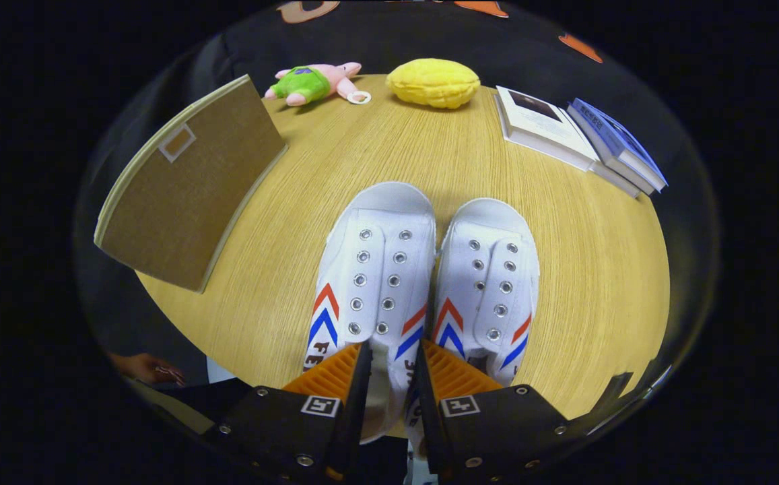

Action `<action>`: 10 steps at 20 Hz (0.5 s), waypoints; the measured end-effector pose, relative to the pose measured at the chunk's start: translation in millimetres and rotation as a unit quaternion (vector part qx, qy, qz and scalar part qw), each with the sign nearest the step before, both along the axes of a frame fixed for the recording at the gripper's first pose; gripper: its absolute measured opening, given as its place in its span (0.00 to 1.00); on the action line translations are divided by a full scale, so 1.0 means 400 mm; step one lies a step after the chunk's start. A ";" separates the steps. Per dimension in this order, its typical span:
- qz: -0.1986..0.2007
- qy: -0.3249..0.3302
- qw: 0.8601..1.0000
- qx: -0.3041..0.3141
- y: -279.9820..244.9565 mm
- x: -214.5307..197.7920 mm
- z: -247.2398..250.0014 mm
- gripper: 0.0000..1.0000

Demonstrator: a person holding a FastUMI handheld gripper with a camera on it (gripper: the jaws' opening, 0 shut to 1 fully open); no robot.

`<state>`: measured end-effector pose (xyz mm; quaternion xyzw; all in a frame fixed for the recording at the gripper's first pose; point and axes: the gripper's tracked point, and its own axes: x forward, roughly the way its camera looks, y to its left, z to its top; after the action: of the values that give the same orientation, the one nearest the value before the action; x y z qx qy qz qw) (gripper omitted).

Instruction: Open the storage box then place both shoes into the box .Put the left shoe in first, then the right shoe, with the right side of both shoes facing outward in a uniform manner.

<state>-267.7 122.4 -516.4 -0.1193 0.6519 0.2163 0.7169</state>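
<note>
Two white canvas shoes with red and blue chevrons stand side by side on the round wooden table, toes pointing away from me. The left shoe lies just ahead of my fingers, and the right shoe touches it on its right. My gripper is narrowed over the rear of the left shoe, its two fingers pressing either side of that shoe's inner side wall near the heel. The brown fabric storage box with a cream rim and a label window sits beyond the fingers to the left; whether it is open is unclear.
At the table's far edge lie a pink and green plush toy and a yellow plush shell. Two books rest at the far right. A person's hand shows low at the left, beside the table.
</note>
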 end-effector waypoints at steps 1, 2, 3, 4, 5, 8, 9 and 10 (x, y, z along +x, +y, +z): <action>-0.001 0.001 1.000 -0.005 0.011 -0.002 0.000 0.40; -0.012 0.004 1.000 0.000 0.010 -0.003 0.003 0.39; -0.029 0.010 0.999 0.017 0.013 -0.003 0.001 0.37; -0.059 0.018 0.998 0.032 0.010 -0.002 0.003 0.26; -0.095 0.022 0.994 0.044 0.004 0.004 -0.001 0.22; -0.144 0.030 0.987 0.068 0.009 0.005 0.008 0.03; -0.138 0.012 0.987 0.081 0.015 0.011 0.013 0.02; -0.142 0.002 0.985 0.100 0.033 0.019 0.030 0.01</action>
<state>-259.9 135.8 -504.4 0.0472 0.6387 0.1771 0.7473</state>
